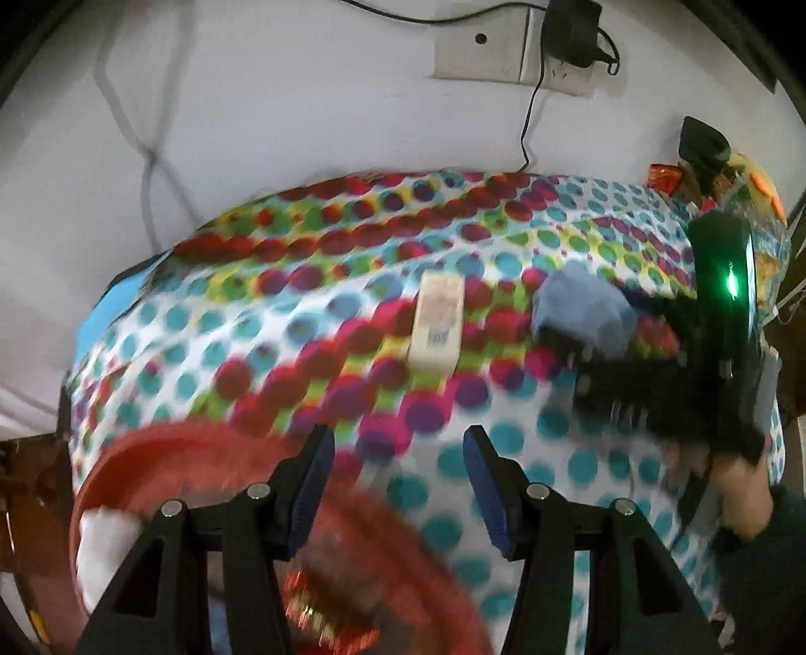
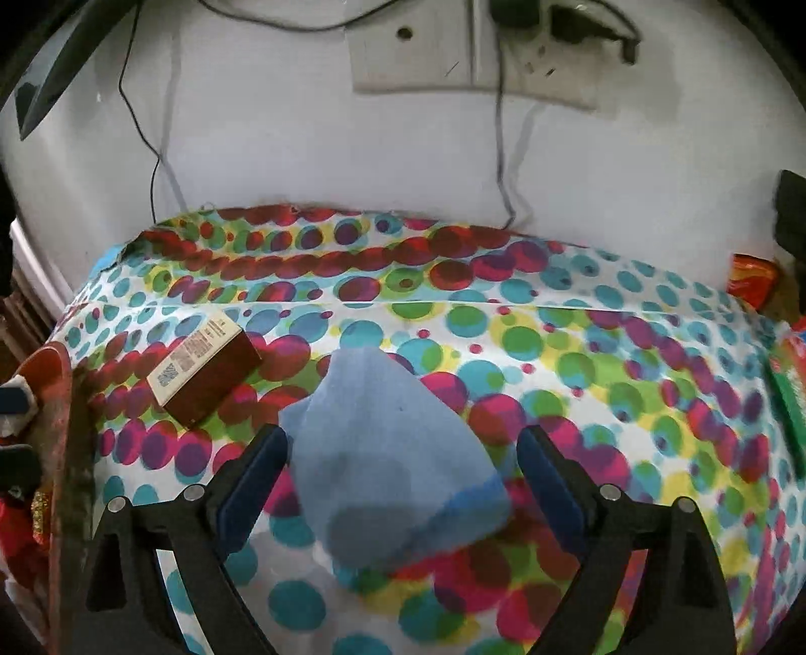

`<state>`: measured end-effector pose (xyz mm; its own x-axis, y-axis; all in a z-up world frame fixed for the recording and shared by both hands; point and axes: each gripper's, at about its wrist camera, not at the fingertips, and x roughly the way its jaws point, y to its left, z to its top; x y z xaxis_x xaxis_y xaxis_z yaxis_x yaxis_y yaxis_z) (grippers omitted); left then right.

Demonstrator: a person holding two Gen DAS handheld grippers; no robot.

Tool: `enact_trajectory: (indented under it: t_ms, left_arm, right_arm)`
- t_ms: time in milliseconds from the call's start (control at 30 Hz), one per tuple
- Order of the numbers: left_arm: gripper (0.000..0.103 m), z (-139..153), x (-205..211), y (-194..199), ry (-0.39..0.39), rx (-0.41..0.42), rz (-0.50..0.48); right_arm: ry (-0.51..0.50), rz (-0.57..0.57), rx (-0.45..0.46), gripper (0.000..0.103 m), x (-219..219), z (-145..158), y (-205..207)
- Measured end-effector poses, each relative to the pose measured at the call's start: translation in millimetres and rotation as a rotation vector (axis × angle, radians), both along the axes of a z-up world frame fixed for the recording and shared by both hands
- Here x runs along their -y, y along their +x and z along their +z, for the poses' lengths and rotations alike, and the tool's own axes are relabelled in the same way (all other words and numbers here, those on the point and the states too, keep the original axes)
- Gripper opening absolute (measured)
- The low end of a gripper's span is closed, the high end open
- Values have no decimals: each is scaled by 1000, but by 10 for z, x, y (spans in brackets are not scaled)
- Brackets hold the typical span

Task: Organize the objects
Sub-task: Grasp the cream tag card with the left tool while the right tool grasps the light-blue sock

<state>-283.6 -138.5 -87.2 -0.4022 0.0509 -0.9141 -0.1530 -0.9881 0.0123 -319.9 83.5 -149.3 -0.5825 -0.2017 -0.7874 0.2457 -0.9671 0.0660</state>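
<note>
On the table, under a cloth printed with coloured dots, lie a folded blue cloth and a small box with a pale printed top and brown sides. The left-wrist view is smeared by motion blur, so the contents of the red bowl at its lower left are hard to make out: a white lump and something red with gold glitter show, partly behind the claw's fingers. The bowl is cut off by the frame edge in both views. At the far right edge, bright packets are cut off and cannot be identified.

The left claw is open with nothing between its blue pads, held over the bowl's rim and the dotted cloth. The right claw is also open, its fingers straddling the blue cloth; whether the pads touch it cannot be told. In the left-wrist view the right claw appears from the side, a green light lit on its body, with the person's right hand gripping the handle below.

The box lies just left of the blue cloth, between it and the bowl. Behind the table a white wall carries a socket plate with a plugged adapter, whose thin cable hangs down to the table's far edge.
</note>
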Motion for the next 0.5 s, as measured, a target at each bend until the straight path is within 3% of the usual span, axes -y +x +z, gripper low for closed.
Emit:
enact_trajectory:
  t_ms: [67,100,167,333,500]
  left_arm:
    - [55,-81,-58,-186,-7,5,-2]
    - [55,-139,-90,-290,-11,10,-1]
    - [55,-238,-146,-433,-21,22,-3]
    - [55,-429,-353,-659,-38,29,-43]
    - [55,-529,-516,-731,-72,5,-40]
  right_arm:
    - [2,22,-12,64,12,18,33]
    - [-3,36,-10,46,8,27,60]
    - [-9,28,0,40,-44,48,178]
    - [-11,2,10,39,-235,59,603]
    - [71,8,-18,53,-167,44,738]
